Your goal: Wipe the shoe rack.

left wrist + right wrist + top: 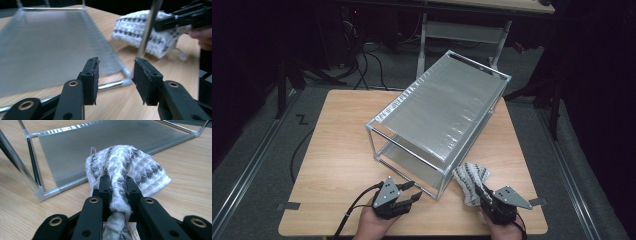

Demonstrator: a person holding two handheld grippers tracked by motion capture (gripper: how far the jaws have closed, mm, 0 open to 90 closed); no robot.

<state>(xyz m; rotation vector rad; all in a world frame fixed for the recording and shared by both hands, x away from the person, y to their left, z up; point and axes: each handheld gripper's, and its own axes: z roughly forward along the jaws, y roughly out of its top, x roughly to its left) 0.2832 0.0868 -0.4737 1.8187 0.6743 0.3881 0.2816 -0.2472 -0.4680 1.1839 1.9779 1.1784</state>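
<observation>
A white cloth with a dark woven pattern lies bunched on the wooden table, just right of the near corner of a clear, metal-framed box. My right gripper is shut on the cloth, with a fold pinched between its jaws. My left gripper hovers low at the box's near corner, its jaws open with nothing between them. In the left gripper view, the cloth and the right gripper show behind the box's corner post.
The box lies diagonally across the table, its open end facing the near edge, its ribbed floor panel resting on the wood. Bare table stretches to the left. A desk frame and cables stand on the floor beyond the table.
</observation>
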